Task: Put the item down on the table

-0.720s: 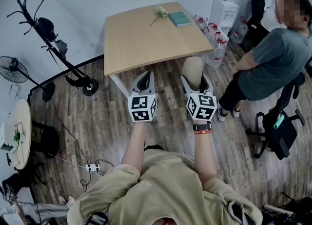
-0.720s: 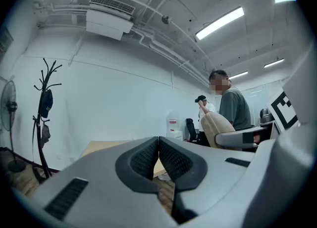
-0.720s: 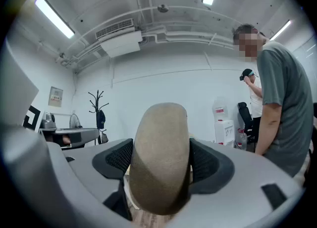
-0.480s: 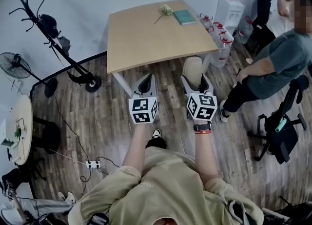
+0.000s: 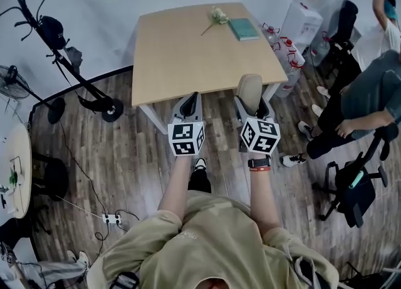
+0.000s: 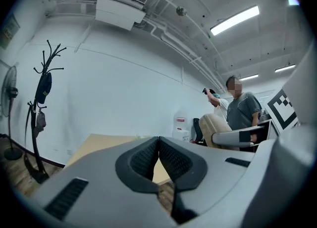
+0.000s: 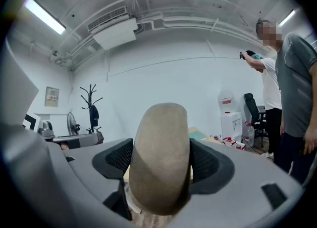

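A tan oblong item [image 5: 249, 87] stands upright between the jaws of my right gripper [image 5: 251, 98], which is shut on it with both pads pressed to its sides. In the right gripper view the tan item [image 7: 161, 138] fills the middle, held by the right gripper [image 7: 161, 165]. My left gripper [image 5: 187, 102] is shut and holds nothing; in the left gripper view the left gripper [image 6: 158, 142] shows its pads meeting. Both grippers hover side by side at the near edge of the wooden table [image 5: 188, 56], above the floor.
On the table's far side lie a flower [image 5: 217, 16] and a green book [image 5: 243, 29]. A water dispenser [image 5: 305, 12] and bottles [image 5: 287, 52] stand right of the table. A seated person [image 5: 366, 103] and an office chair [image 5: 349, 184] are at the right; a coat rack [image 5: 59, 43] is at the left.
The table has come nearer to both grippers, whose tips now reach its near edge. The right gripper keeps its hold on the tan item. The person at right has shifted.
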`<state>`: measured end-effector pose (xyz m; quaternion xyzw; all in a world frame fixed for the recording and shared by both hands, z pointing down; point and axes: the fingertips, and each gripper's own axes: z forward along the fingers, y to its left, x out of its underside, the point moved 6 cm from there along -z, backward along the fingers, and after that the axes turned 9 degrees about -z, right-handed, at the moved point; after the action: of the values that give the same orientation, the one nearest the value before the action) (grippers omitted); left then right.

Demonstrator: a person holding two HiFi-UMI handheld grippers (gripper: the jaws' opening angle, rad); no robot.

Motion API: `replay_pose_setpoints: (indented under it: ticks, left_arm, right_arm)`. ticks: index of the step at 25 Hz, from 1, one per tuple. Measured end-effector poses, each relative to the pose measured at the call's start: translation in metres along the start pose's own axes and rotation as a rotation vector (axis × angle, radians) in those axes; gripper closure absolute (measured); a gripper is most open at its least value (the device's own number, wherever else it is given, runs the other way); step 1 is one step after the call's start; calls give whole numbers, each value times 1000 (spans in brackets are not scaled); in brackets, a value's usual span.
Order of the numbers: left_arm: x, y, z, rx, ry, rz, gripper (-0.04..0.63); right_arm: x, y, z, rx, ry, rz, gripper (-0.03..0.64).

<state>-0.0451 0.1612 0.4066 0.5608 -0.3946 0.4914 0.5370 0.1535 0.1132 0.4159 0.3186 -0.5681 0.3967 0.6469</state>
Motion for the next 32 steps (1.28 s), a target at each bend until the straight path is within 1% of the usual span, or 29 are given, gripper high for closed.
replay_pose_setpoints:
  ticks: [5, 10, 17, 21, 26, 29, 32]
  left_arm:
    - [-23, 31, 75, 26, 19, 4, 571]
    - [-22, 65, 131, 33, 68, -4, 571]
    - [-22, 99, 191, 64, 105, -11, 571]
    - [-26, 125, 224, 76, 107, -18, 571]
    - [-32, 150, 259, 104, 108, -19, 571]
    - [-30, 159, 277, 117, 122, -29, 571]
    - [-22, 157, 293, 137, 145, -27, 571]
  right_arm:
    - [-22, -8, 78, 5, 26, 15, 247]
    - [-22, -7, 140, 3, 61, 24, 247]
    - [-21, -9, 209, 7, 97, 38, 247]
    - [-22, -4, 248, 4, 108, 33, 247]
    - [-28, -2, 285, 27, 104, 37, 247]
    - [-29, -4, 302, 33, 111, 36, 247]
    - [-26, -13, 314, 43, 124, 40, 247]
